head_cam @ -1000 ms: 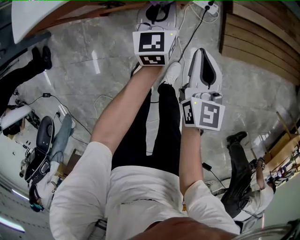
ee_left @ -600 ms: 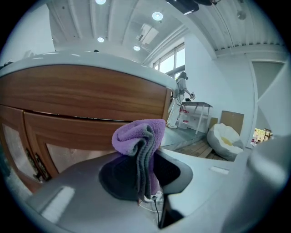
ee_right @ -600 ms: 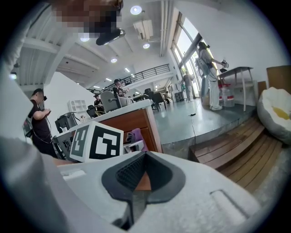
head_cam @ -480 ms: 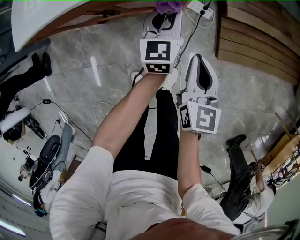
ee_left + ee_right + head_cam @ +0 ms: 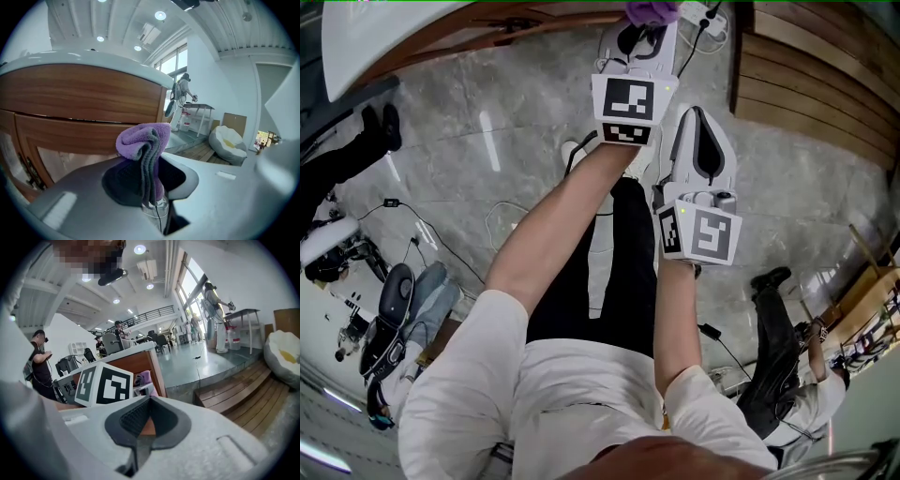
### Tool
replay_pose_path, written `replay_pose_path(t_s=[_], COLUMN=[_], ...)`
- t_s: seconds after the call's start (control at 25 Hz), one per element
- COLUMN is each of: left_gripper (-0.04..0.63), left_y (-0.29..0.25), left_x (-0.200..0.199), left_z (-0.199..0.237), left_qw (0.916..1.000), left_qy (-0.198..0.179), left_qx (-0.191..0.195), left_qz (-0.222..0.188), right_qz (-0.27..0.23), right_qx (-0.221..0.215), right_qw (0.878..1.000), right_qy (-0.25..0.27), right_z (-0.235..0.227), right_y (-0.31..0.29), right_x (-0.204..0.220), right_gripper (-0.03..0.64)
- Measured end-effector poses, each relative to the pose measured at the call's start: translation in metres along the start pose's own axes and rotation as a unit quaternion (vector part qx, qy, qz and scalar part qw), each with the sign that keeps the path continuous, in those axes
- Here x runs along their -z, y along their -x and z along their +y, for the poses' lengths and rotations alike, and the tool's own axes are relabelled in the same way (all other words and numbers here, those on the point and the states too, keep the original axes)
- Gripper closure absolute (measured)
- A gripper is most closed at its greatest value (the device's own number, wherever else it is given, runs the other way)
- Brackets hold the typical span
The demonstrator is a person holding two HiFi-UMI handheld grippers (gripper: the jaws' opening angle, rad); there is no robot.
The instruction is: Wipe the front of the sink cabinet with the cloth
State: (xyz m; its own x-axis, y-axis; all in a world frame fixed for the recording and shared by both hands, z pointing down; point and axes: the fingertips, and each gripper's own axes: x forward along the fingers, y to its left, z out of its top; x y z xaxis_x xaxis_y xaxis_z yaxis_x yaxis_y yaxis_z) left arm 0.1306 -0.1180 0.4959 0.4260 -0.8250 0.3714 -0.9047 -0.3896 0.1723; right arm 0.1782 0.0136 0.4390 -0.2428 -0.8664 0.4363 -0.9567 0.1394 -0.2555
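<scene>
- Grey marble floor filled most of the head view, with loose cables at left centre and wooden steps at upper right.
- Sink cabinet: curved wooden front under a white top, across the left half of the left gripper view and along the top edge of the head view.
- Left gripper: jaws clamped on the cloth, a purple and grey fold standing up out of them.
- Cloth position: centre frame in the left gripper view, in front of the cabinet's wood panel; contact with the panel could not be judged.
- Change over the last second: the left gripper and its marker cube had shifted up and right in the head view, towards the cabinet, and the cloth now showed at the top edge.
- Right gripper: jaws together, nothing between them; held at centre right of the head view, about where it was half a second before.
- Room: open hall with ceiling spotlights, tall windows, a white beanbag at right, and a standing person at lower right.
</scene>
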Motion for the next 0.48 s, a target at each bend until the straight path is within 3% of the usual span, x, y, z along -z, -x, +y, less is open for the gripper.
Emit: replay_pose_path(t_s=[0.48], left_gripper=[0.518], left_y=[-0.006], left_x=[0.012], left_z=[-0.008], left_qw=[0.9996], left_qy=[-0.016], left_qx=[0.024], left_qz=[-0.001], right_qz=[0.001], right_qx=[0.007], right_qw=[1.0], right_qy=[-0.001], right_z=[-0.003], right_y=[-0.004], right_x=[0.002], right_gripper=[0.62])
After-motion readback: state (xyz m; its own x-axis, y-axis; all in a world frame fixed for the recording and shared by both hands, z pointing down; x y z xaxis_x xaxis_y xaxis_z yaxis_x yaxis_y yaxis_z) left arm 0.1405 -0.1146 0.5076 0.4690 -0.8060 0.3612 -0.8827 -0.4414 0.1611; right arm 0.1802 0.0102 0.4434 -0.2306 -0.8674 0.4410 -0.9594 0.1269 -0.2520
